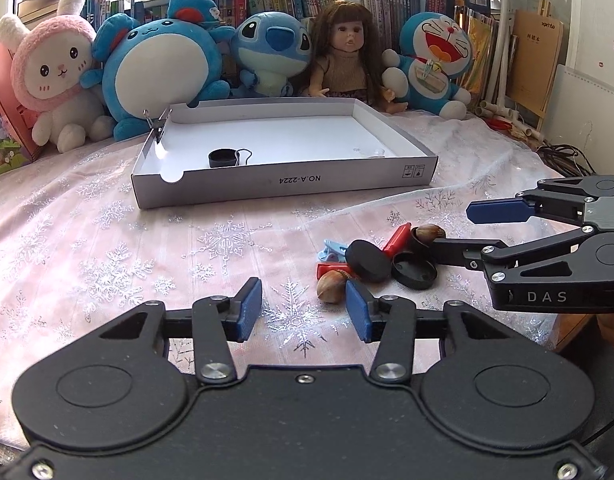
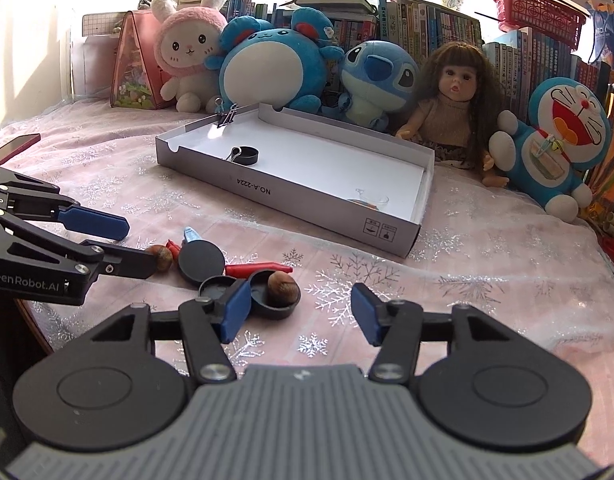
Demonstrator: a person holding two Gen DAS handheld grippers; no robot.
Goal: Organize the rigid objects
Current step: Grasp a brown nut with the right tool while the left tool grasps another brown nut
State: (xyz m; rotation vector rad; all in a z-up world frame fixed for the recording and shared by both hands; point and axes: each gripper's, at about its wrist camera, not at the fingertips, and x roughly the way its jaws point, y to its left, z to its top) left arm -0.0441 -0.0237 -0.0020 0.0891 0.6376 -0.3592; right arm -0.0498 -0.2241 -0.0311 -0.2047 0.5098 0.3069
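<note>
Both my grippers, L & R, gape wide w/ nothing held; I'd centre R over brown round hazelnut before pinching, then carry to shallow grey cardboard tray.

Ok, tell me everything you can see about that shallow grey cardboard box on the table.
The box is a shallow, open, rectangular cardboard tray, grey outside and white inside, printed "NO.A-2224" upside down on its near wall, with half-round notches cut in two walls. It lies flat on the snowflake tablecloth in front of the plush toys. A binder clip grips its rim at a far corner. Inside lie a black cap with a wire clip beside it, and a small clear dish at the other end. Neither gripper touches it.
</note>
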